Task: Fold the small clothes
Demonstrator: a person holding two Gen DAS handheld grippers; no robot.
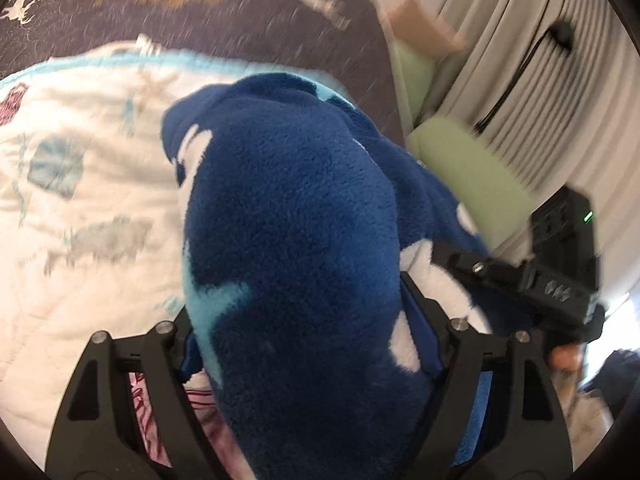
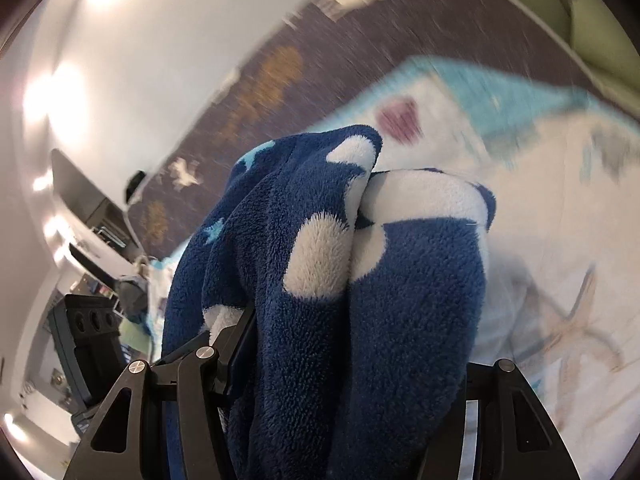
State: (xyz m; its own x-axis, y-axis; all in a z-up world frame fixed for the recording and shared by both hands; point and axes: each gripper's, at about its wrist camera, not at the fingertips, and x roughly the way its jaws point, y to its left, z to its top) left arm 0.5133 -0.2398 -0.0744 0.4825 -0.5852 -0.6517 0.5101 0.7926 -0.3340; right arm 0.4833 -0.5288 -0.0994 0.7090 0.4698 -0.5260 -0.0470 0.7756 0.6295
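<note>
White sea-print quilt (image 1: 80, 200) below: left gripper (image 1: 312, 320) & right gripper (image 2: 344, 360) both pinch blue fleece garment (image 1: 288, 220), mid-carry; next, prob. spread it flat on quilt.

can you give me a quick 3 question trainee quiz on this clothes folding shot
1. True or false: the blue fleece garment fills the gap in both tongs.
2. What lies beneath the garment?
A. bare wooden table
B. white printed blanket
C. metal tray
3. What colour is the carpet beyond the blanket?

Key
1. True: it bunches inside the left tongs and the right tongs.
2. B
3. Dark brown, with printed figures.
</note>
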